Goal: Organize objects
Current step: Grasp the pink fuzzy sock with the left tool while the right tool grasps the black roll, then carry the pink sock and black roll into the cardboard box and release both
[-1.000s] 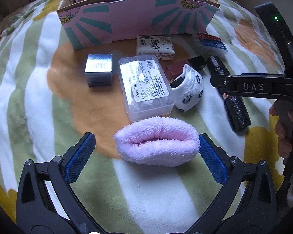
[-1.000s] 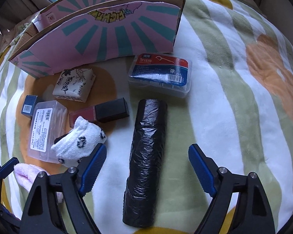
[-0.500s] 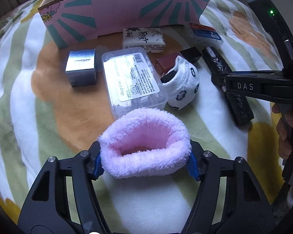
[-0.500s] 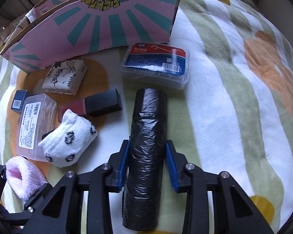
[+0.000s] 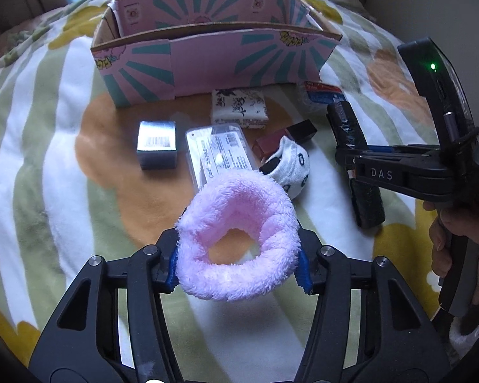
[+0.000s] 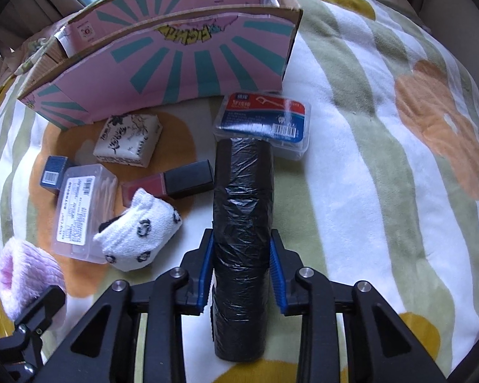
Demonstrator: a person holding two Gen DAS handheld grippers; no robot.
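fluffy pink sock cuff [image 5: 238, 239] sits squeezed between the left gripper [image 5: 238, 263] jaws, lifted off the striped flower blanket [image 5: 48, 191]. right gripper [image 6: 242, 274] clamps the black rolled bin-bag roll [image 6: 242, 223] mid-blanket, its far end touching the clear floss-pick box [image 6: 265, 121], near the pink-and-teal cardboard box [image 6: 175, 63].

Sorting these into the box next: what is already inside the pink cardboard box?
Only the pink cardboard box inner back wall shows, in both views. Its front wall hides the floor, so any contents cannot be seen.
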